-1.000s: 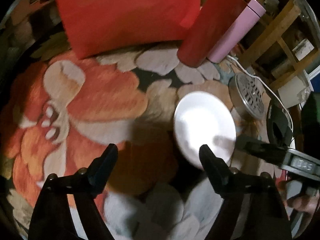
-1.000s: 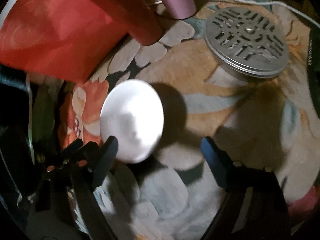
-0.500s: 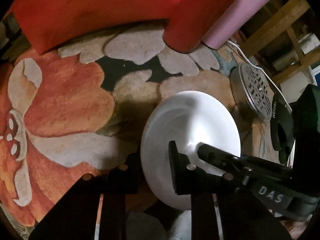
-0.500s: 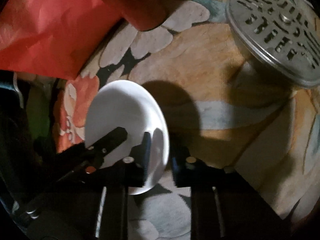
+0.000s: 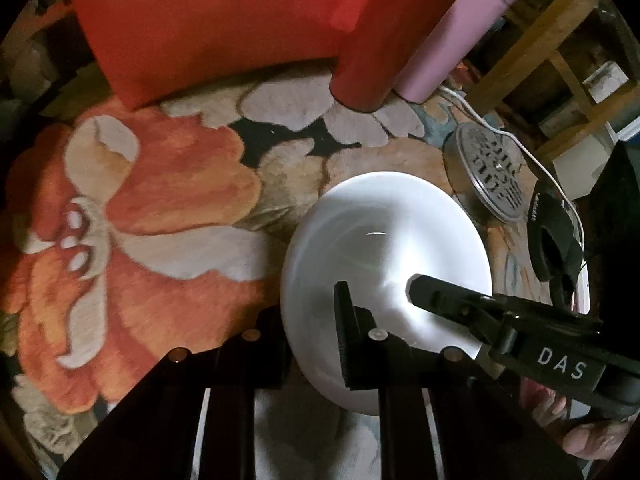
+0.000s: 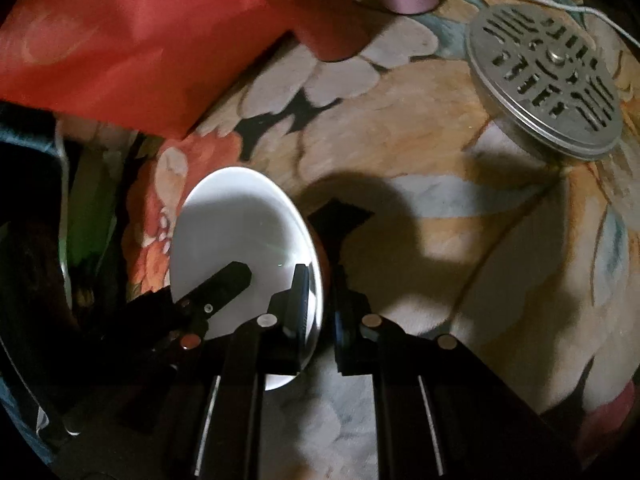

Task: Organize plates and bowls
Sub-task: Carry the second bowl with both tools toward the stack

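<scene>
Step in hand: two-handed pickup. I have left gripper [image 5: 312, 344] fingers clamped on near rim of white plate [image 5: 384, 248]; right gripper [image 6: 322, 304] clamped on opposite rim. Plate sits on floral cloth [image 5: 168, 216]. Next: lift w/ both hands level, matched.

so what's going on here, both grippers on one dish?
Yes. A person's two handheld grippers have both clamped the rim of the same white plate: the left gripper on its near edge, the right gripper on the opposite side. The plate sits over a floral rug, near a perforated metal lid.
</scene>
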